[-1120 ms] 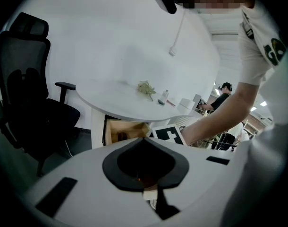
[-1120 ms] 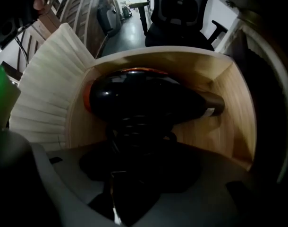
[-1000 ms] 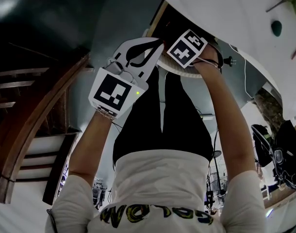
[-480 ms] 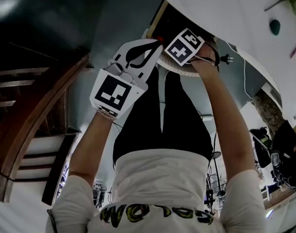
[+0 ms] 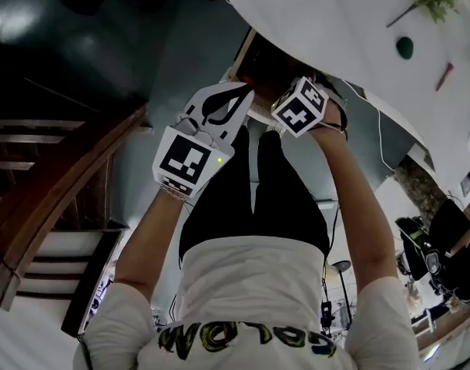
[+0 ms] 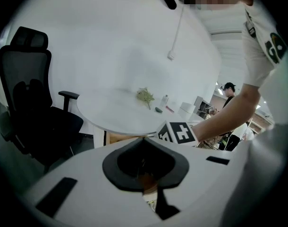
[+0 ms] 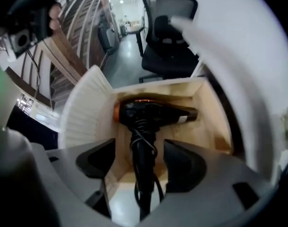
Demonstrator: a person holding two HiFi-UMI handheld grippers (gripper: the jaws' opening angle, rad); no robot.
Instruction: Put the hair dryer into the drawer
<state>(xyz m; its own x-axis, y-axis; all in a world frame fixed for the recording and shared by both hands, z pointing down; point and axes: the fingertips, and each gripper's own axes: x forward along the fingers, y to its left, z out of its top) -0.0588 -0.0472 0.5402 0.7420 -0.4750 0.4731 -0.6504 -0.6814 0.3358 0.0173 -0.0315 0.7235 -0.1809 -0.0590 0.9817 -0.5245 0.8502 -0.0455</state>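
While my left claw is clenched on nothing and my right claw, jaws just opening, hangs released astride the cord, a crooked withdrawal could snag it, dragging the hair dryer off the wooden drawer floor where it lies.

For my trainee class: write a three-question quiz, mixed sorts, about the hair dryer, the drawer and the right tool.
1. True or false: the hair dryer lies inside the wooden drawer.
2. The right tool's jaws are: A) clamped on a cable; B) apart, astride the hair dryer; C) shut, empty.
3. What colour is the ring at the hair dryer's rear?
Key: 1 true. 2 B; they have just been opening, the handle between them ungripped. 3 orange.
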